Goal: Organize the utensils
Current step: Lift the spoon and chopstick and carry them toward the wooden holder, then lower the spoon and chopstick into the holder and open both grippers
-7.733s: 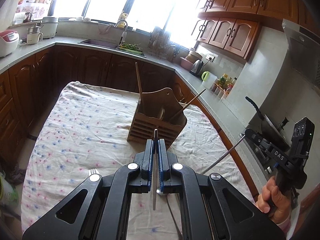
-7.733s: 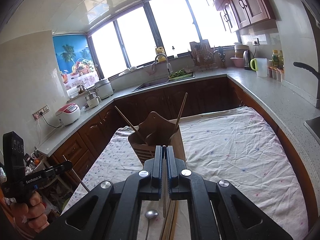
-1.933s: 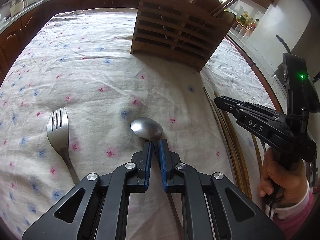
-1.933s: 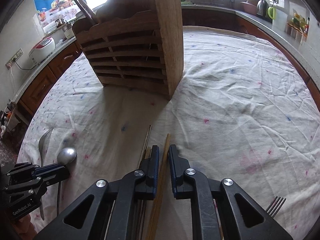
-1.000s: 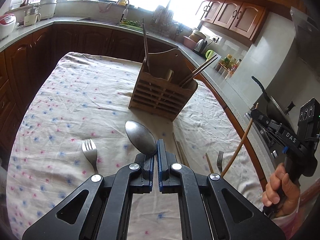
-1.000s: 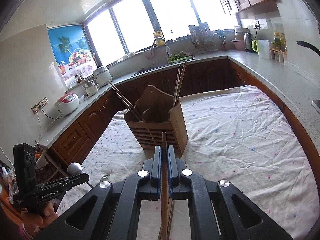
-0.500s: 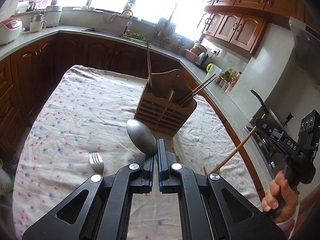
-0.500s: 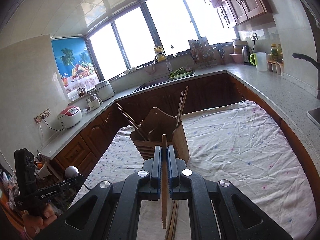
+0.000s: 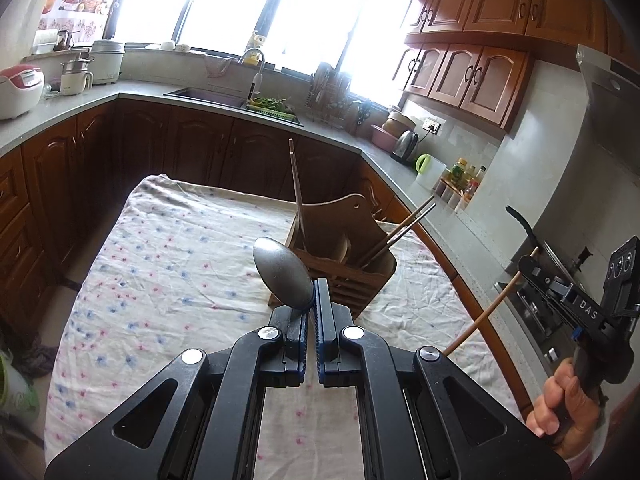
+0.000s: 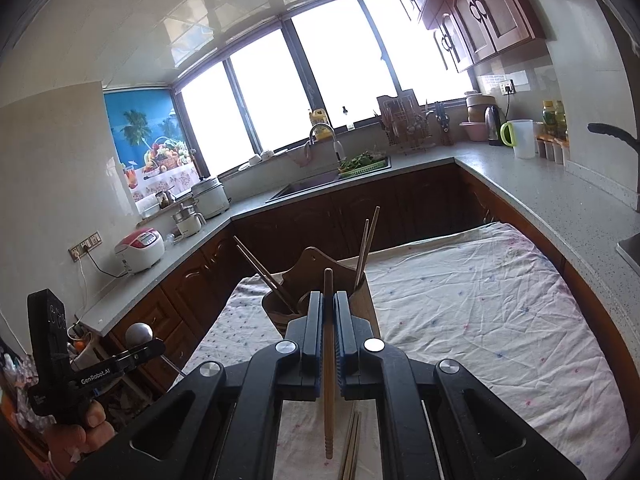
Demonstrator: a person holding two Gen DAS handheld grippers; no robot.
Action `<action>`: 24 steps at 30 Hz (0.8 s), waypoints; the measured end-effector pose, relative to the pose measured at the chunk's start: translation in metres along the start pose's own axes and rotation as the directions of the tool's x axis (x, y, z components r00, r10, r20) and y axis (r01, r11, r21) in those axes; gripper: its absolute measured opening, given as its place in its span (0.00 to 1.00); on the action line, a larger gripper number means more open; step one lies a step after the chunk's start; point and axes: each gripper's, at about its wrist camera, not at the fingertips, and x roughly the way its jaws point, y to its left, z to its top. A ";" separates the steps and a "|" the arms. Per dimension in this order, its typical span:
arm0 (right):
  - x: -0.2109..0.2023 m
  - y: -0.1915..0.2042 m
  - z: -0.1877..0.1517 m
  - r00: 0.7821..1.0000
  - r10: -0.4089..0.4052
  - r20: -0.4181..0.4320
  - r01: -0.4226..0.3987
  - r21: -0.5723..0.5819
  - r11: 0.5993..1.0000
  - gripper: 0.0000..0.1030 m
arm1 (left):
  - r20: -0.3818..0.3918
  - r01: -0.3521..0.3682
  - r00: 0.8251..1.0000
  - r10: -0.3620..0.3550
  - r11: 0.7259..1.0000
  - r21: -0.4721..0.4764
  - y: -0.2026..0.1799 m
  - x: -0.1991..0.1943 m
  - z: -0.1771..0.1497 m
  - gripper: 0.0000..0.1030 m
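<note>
My left gripper [image 9: 311,312] is shut on a metal spoon [image 9: 283,274], bowl up, held above the table. It also shows at the left of the right wrist view [image 10: 154,347]. My right gripper [image 10: 329,316] is shut on a light wooden chopstick [image 10: 329,364], held upright above the table. It also shows at the right of the left wrist view [image 9: 528,270], where the chopstick [image 9: 492,304] slants down. The wooden utensil holder [image 9: 348,248] stands on the table beyond both grippers and holds several chopsticks [image 10: 366,246].
The table carries a floral white cloth [image 9: 172,264]. Loose chopsticks [image 10: 351,448] lie on it under my right gripper. Kitchen counters [image 10: 520,184], a sink and dark cabinets ring the table. A stove with a pan [image 9: 532,236] is at the right.
Both grippers have risen higher above the table with the spoon and the chopstick. The views have tilted up, and the holder looks smaller and farther below.
</note>
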 end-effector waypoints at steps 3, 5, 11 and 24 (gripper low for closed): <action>0.001 0.001 0.013 0.999 -0.001 0.041 0.001 -0.002 1.000 0.05 | 0.036 -0.007 0.999 0.007 1.000 0.006 0.000 0.003 0.018 0.02; 0.002 0.001 0.025 0.997 -0.001 0.073 0.002 -0.004 1.000 0.05 | 0.066 -0.015 0.998 0.014 1.000 0.011 0.000 0.005 0.030 0.02; 0.016 0.001 0.059 0.988 -0.006 0.156 0.004 0.009 1.000 0.05 | 0.153 -0.056 0.987 0.051 0.998 0.030 -0.005 0.023 0.068 0.02; 0.073 -0.004 0.080 0.968 -0.059 0.243 0.059 0.005 0.998 0.05 | 0.124 -0.088 0.989 0.080 0.995 0.055 -0.010 0.109 0.094 0.02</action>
